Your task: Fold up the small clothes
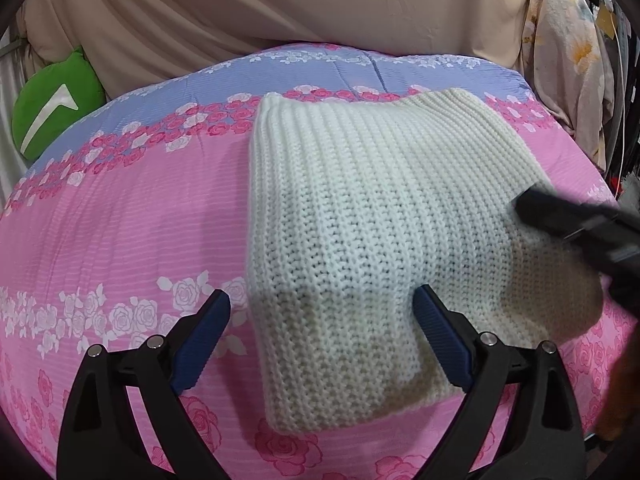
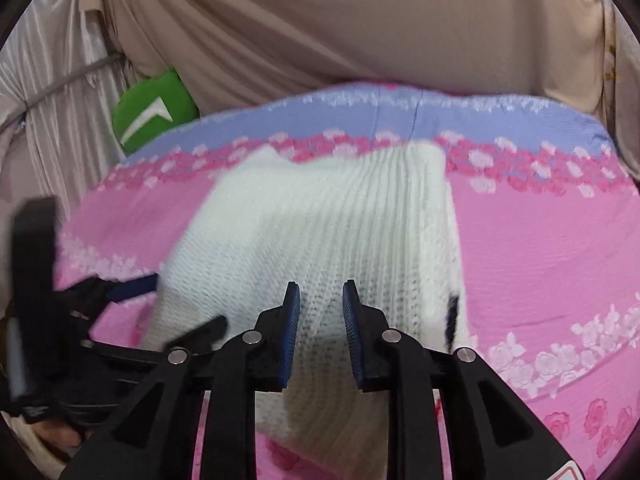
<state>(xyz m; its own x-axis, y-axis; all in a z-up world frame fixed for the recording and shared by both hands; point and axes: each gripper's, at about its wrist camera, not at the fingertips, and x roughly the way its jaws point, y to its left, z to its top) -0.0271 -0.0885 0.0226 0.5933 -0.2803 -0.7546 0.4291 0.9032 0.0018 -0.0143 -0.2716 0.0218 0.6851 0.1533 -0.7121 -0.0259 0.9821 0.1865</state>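
A cream-white knitted garment [image 1: 372, 216] lies folded on a pink floral bedspread [image 1: 120, 232]. My left gripper [image 1: 322, 314] is open wide, its blue pads either side of the garment's near left part, just above it. The right gripper's black finger [image 1: 560, 216] comes in from the right over the garment's right edge. In the right wrist view the garment [image 2: 320, 232] fills the middle. My right gripper [image 2: 321, 308] is partly open, hovering over the knit with nothing between the pads. The left gripper [image 2: 120, 292] shows at the garment's left edge.
A green plush cushion [image 1: 56, 108] sits at the back left of the bed. Beige curtain fabric [image 1: 280, 8] hangs behind. A floral cloth [image 1: 568, 60] hangs at the right. The bedspread has a blue band [image 1: 320, 68] at its far edge.
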